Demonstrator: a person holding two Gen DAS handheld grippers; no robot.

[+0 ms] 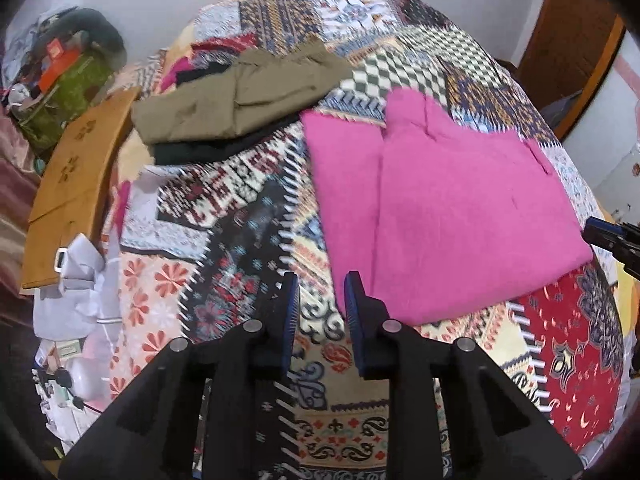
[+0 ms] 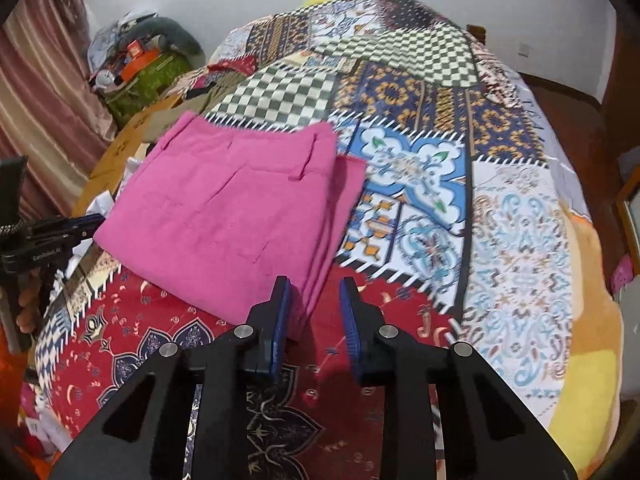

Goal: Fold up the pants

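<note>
pink pants (image 1: 440, 208): folded into a chunky rectangle, soft matte cotton-looking cloth, lying flat on the bed; waistband with a belt loop faces the far side in the right wrist view, stacked fold layers show along the near right edge

bedspread (image 1: 240, 240): busy patchwork print, checks, florals, red paisley block near the front, pretty smooth under the pants

left gripper (image 1: 322, 300): black frame, ribbed blue pads, jaws apart with nothing between them, hovering just off the pants' near left corner

right gripper (image 2: 314, 304): same build, jaws apart and empty, its left pad just beside the pants' near right corner; can't tell if it's touching the cloth

olive garment (image 1: 240, 96): folded, sits on top of something black (image 1: 208, 152), well apart from the pink one, by the left edge

wooden board (image 1: 76, 184): flat, tan, carved motifs, along the bed's left side

open room: right half of the bedspread past the pants is bare pattern
</note>
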